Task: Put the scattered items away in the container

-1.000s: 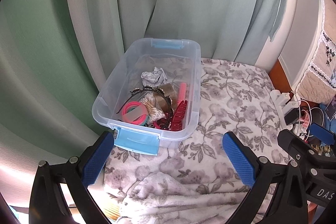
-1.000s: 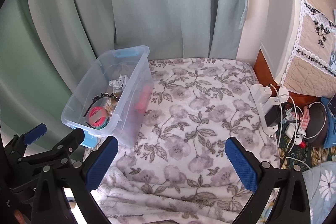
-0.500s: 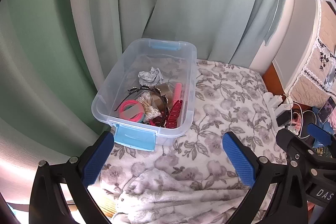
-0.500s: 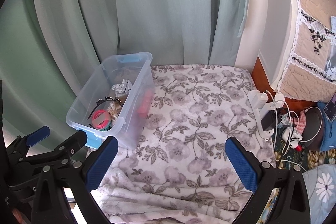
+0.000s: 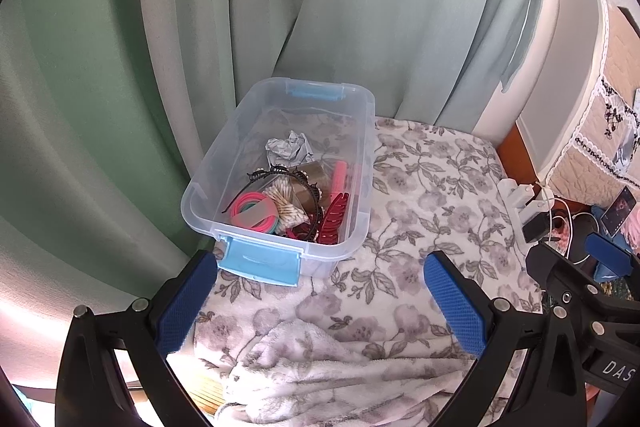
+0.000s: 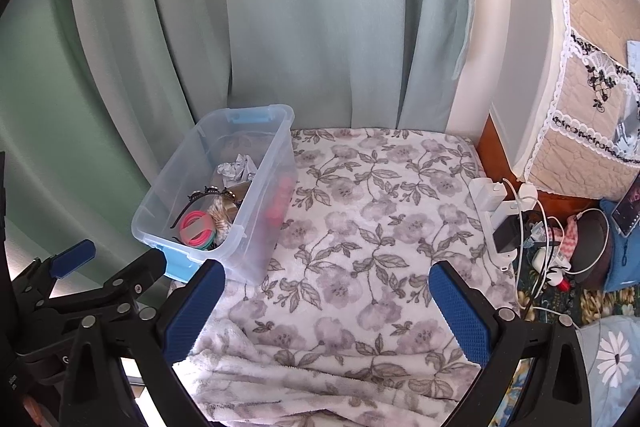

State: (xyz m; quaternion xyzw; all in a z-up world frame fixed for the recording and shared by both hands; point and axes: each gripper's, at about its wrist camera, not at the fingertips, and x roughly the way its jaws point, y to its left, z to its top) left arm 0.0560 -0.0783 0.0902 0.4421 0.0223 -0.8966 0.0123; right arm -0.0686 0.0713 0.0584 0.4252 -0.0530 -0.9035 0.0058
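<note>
Both hand-held grippers, left (image 5: 320,301) and right (image 6: 326,309), are held wide and empty; the blanket (image 6: 360,227) should be scanned for strays outside the bin (image 5: 362,163).

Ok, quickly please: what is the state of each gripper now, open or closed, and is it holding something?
Left gripper: open, holding nothing.
Right gripper: open, holding nothing.

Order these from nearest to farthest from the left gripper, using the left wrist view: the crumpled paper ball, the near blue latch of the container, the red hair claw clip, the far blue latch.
From the left gripper:
1. Near blue latch, on the container's closest end wall.
2. Red hair claw clip, inside, at the near right.
3. Crumpled paper ball, inside, around the middle.
4. Far blue latch, on the end by the curtain.
</note>
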